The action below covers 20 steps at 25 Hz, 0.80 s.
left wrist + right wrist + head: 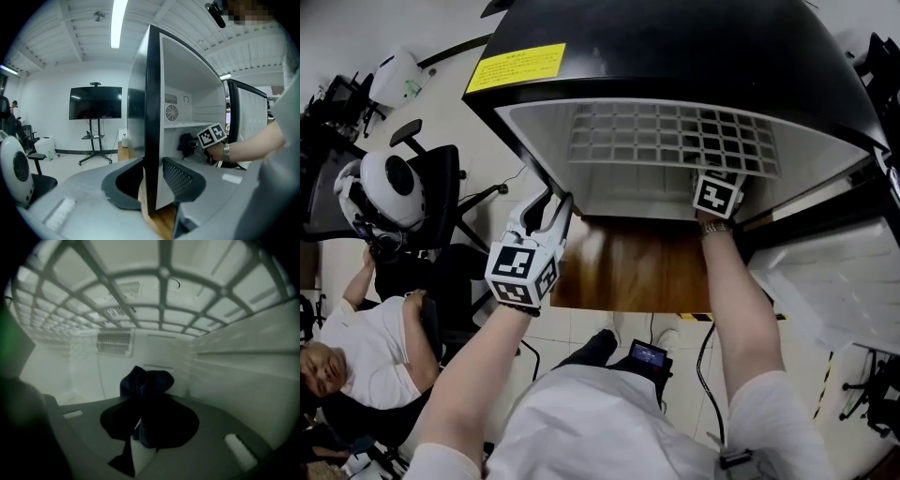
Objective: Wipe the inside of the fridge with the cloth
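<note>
The crumpled dark navy cloth [146, 380] bulges just ahead of the right gripper [149, 425], pinched in its jaws inside the white-lined black fridge [675, 56]. The left gripper [151, 183] clamps the fridge's side wall [152, 108].

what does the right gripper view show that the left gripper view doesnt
Only the right gripper view: the right gripper shut on the dark cloth up close, and the shelf grid seen from below.
Only the left gripper view: the left gripper clamped on the fridge's side wall, a television, a ceiling light, and the right gripper's marker cube.
Both: the white fridge interior and the cloth.
</note>
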{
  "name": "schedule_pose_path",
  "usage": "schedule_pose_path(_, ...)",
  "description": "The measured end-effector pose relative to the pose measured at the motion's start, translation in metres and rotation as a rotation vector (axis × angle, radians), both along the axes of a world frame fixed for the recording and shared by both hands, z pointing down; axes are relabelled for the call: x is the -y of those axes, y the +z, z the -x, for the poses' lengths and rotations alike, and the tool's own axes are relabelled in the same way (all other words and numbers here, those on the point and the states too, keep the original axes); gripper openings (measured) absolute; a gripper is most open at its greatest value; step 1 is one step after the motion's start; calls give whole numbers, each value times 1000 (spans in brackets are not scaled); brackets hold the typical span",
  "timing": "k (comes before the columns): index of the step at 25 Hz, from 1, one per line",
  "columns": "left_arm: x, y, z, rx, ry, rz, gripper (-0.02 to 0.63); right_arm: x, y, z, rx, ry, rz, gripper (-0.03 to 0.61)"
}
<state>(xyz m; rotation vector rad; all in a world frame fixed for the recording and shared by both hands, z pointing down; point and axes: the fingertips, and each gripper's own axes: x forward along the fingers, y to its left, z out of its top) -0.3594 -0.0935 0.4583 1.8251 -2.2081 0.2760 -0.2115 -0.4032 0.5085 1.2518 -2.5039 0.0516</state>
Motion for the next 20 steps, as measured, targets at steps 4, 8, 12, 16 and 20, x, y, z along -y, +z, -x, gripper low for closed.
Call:
schedule_pose_path(4, 0, -1, 1, -2, 4, -1, 124, -42, -18, 37, 68, -145, -34, 91)
schedule_pose_path(8, 0, 0, 0, -4, 10, -1, 124, -84, -17, 72, 89, -252, -17, 91)
schedule_pose_path(12, 1, 1, 0, -4, 18, 4, 124, -123, -17, 110, 119, -354, 11, 91)
schedule_pose_path(16, 1, 1, -1, -7, 22, 2, 124, -154, -14, 143, 143, -442, 49, 91)
schedule_pose_path(20, -1, 2, 0, -1, 26, 6, 124, -172, -4, 168, 137, -497, 94, 91)
